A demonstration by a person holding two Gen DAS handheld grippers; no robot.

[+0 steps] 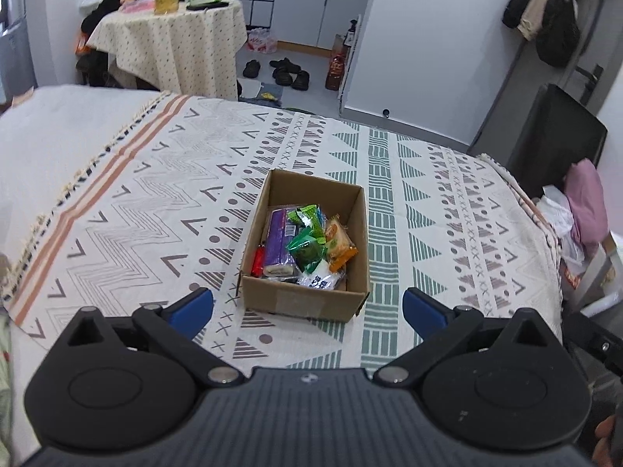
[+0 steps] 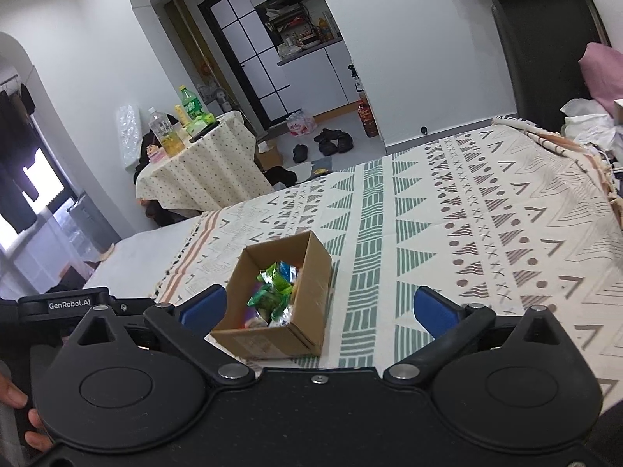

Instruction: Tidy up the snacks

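Observation:
A small open cardboard box (image 1: 303, 295) stands on the patterned bedspread (image 1: 428, 202). Inside it lie a purple packet (image 1: 278, 239), green packets (image 1: 307, 249), an orange packet (image 1: 338, 243), a white packet (image 1: 321, 278) and a red item (image 1: 257, 258). My left gripper (image 1: 307, 309) hangs open just in front of the box's near wall, with nothing between its blue pads. In the right wrist view the same box (image 2: 272, 334) sits toward the left jaw, green packets (image 2: 272, 290) showing inside. My right gripper (image 2: 319, 307) is open and holds nothing.
Beyond the bed stands a small table with a dotted cloth (image 1: 171, 39) carrying bottles. Shoes (image 1: 288, 72) lie on the floor past it. A dark chair (image 1: 553, 136) and piled clothes (image 1: 584, 210) crowd the bed's right side. A hand (image 2: 23, 416) shows at lower left.

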